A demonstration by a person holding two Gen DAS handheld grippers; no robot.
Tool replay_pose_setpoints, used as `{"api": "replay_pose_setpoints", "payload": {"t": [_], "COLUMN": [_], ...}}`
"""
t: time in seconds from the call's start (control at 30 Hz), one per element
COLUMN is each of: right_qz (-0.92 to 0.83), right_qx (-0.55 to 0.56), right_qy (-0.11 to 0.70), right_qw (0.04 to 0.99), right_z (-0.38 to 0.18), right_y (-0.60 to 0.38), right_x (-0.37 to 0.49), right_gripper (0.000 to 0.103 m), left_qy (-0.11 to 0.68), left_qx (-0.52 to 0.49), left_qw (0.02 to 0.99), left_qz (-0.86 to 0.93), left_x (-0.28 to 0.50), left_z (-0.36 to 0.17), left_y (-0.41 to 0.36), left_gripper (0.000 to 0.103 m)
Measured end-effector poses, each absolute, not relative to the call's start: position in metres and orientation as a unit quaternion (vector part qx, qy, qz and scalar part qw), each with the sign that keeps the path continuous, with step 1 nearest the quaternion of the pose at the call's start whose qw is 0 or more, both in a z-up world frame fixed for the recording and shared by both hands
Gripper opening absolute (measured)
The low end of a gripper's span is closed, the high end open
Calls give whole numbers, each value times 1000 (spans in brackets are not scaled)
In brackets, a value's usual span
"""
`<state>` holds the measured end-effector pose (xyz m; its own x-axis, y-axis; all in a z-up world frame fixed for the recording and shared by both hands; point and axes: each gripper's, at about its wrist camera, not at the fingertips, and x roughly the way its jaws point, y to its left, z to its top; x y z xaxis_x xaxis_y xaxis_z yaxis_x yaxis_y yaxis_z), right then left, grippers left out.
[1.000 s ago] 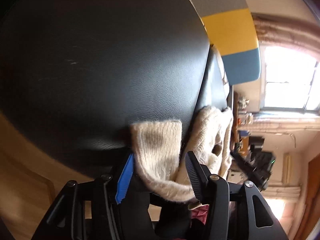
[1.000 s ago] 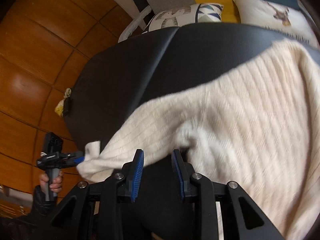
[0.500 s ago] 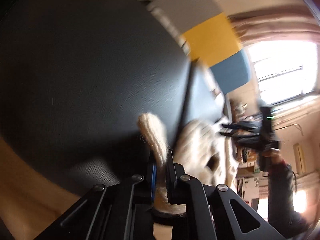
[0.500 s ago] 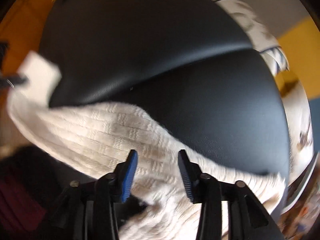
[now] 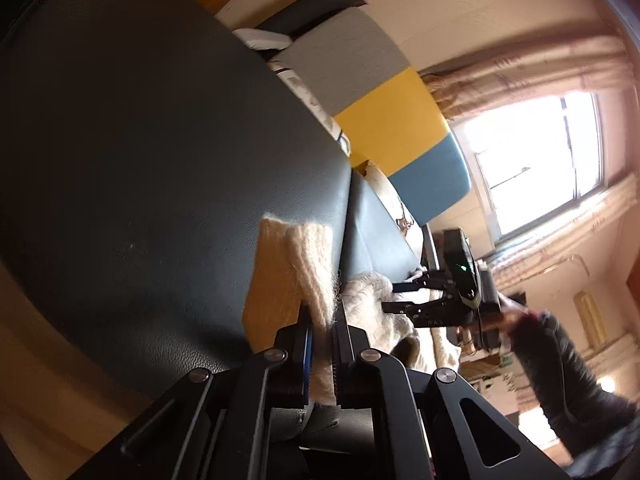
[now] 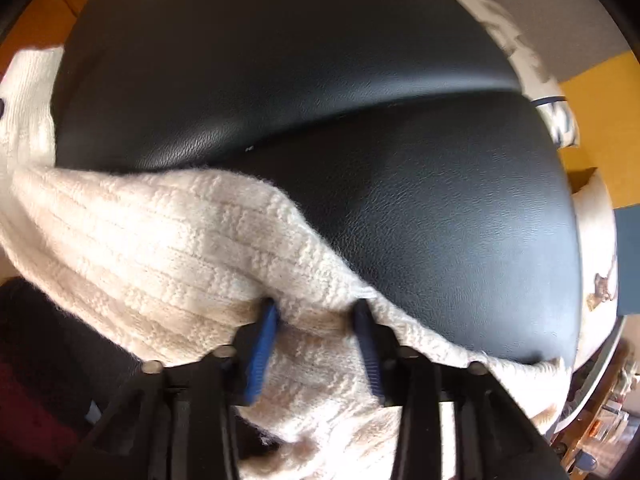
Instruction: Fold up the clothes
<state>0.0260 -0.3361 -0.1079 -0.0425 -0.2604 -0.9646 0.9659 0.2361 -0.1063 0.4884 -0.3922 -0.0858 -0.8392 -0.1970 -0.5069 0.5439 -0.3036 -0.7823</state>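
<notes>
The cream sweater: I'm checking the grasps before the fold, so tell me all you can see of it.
The cream sweater is a fuzzy, ribbed knit, rumpled, draped over the edge of a black leather-look cushion. The left gripper has its jaws shut on a ribbed cuff, which stands up between them. The right gripper has open jaws pressed into a fold of the body, not clamped. The rest trails off past the frame.
</notes>
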Motion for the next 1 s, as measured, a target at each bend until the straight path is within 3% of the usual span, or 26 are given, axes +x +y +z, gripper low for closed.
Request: {"api": "replay_pose_setpoints", "payload": {"t": [0.07, 0.23, 0.33, 0.47, 0.63, 0.73, 0.83, 0.93, 1.0], "right_qz": [-533, -583, -621, -596, -537, -527, -537, -546, -567], "right_qx": [338, 316, 303, 353, 428, 457, 495, 532, 546], "right_qy": [487, 430, 374, 359, 387, 393, 353, 313, 285], "right_qw": [604, 613, 619, 625, 615, 600, 584, 566, 548], "right_z": [-96, -66, -41, -53, -78, -92, -93, -94, -87], "right_y": [-336, -335, -339, -352, -353, -330, -300, -270, -244], "right_x": [19, 1, -12, -19, -41, -60, -96, -132, -162], "right_gripper": [11, 0, 0, 0, 15, 16, 16, 17, 19], "left_qy": [542, 517, 468, 441, 471, 486, 535, 501, 475], "left_qx": [154, 102, 51, 36, 126, 215, 224, 233, 239], "left_qw": [246, 297, 332, 355, 364, 401, 410, 452, 464], "left_qz": [-789, -796, -818, -823, -793, -746, -704, -700, -708], "left_x": [486, 488, 494, 491, 489, 500, 527, 536, 529], "left_z": [-85, -55, -17, -1, -49, -92, -118, -102, -85], "left_y": [-400, -440, -464, -492, -492, -481, -471, -467, -470], "left_gripper": [8, 8, 8, 8, 8, 8, 9, 17, 28]}}
